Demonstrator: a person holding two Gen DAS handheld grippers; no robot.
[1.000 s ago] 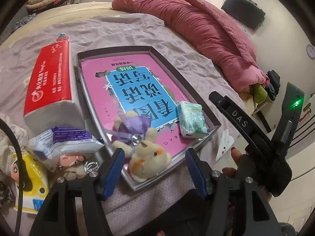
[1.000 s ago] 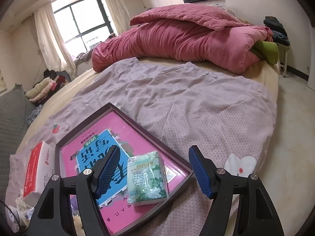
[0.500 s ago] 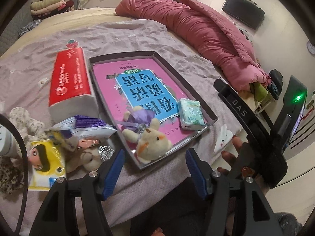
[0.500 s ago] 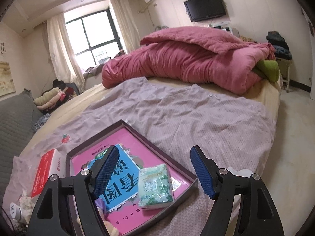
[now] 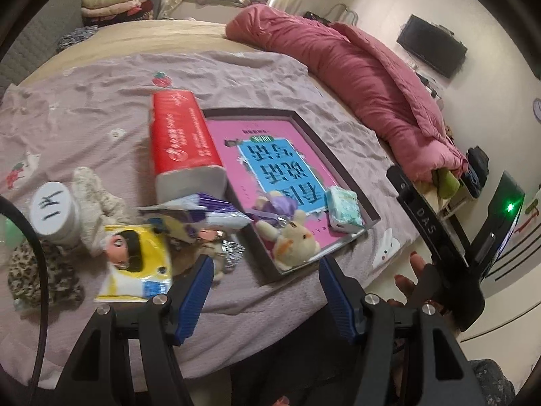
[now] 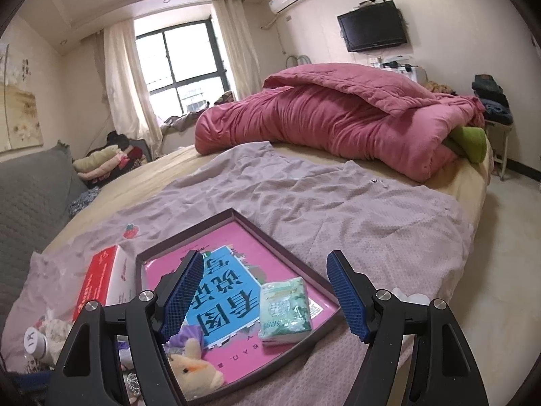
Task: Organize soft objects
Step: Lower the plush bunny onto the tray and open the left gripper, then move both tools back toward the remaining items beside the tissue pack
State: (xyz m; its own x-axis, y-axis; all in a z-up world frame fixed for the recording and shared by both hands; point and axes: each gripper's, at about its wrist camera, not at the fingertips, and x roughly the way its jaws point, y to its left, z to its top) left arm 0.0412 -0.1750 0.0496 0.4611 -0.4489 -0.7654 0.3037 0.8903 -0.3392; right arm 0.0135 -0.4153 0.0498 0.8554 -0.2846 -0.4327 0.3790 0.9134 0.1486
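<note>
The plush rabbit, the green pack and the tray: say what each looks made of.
Plush rabbit: cream pile fabric, fuzzy and matte.
Green pack: soft tissues in thin plastic film, probably; it creases and shines.
Tray: dark, matte, straight thin walls; likely cardboard, possibly wood.

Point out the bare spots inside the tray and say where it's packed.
Free: the tray's far half, over the pink book, beside the red tissue pack. Crowded: its near end, holding the plush bunny and green tissue packet, and the pile left of it.
</note>
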